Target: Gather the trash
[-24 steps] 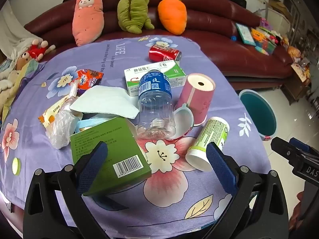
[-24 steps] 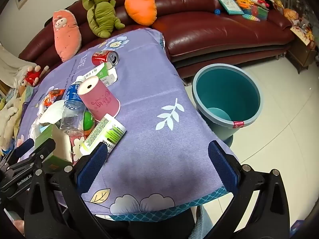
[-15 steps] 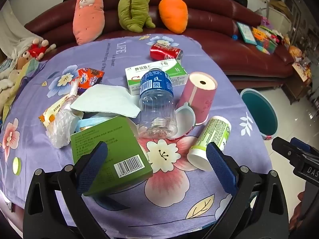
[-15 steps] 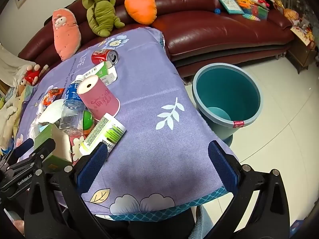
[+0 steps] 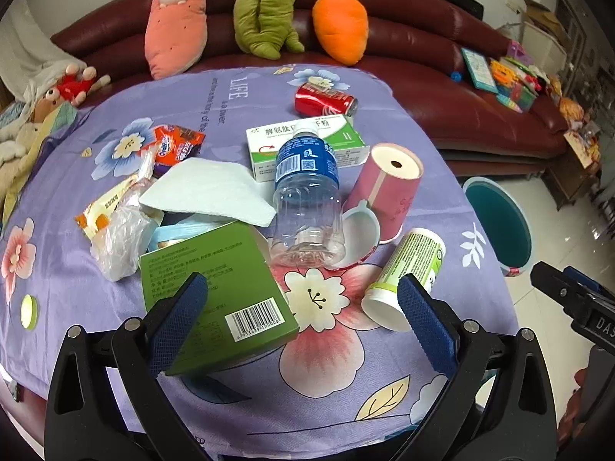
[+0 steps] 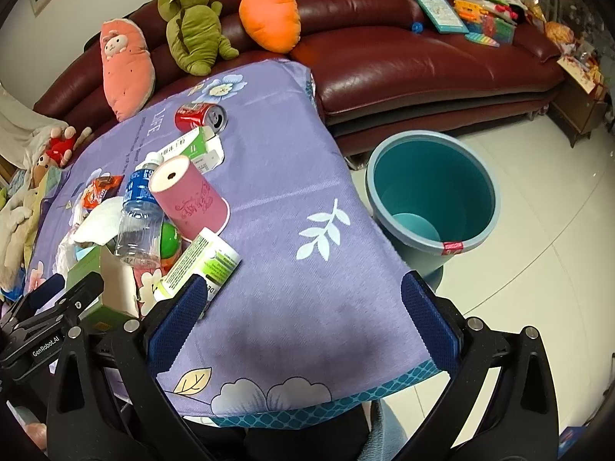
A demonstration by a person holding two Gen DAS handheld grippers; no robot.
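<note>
Nothing is sitting in the bin point(image 6: 430, 176) yet: all trash is lying on the bench point(image 6: 292, 176) beside it, while both grippers, left point(image 5: 303, 311) and right point(image 6: 303, 315), are hovering with fingers spread wide, empty.

A green box point(image 5: 215, 292) lies flat nearest, beside an empty plastic bottle point(image 5: 307, 199) on its side. A pink paper cup point(image 5: 388, 188) stands upside down; a white tube point(image 5: 407, 272) lies beside it. Farther off rest a red can point(image 5: 324, 100), a white napkin point(image 5: 211, 188) and wrappers point(image 5: 173, 146). The teal bin point(image 6: 434, 192) stands open on the floor.
</note>
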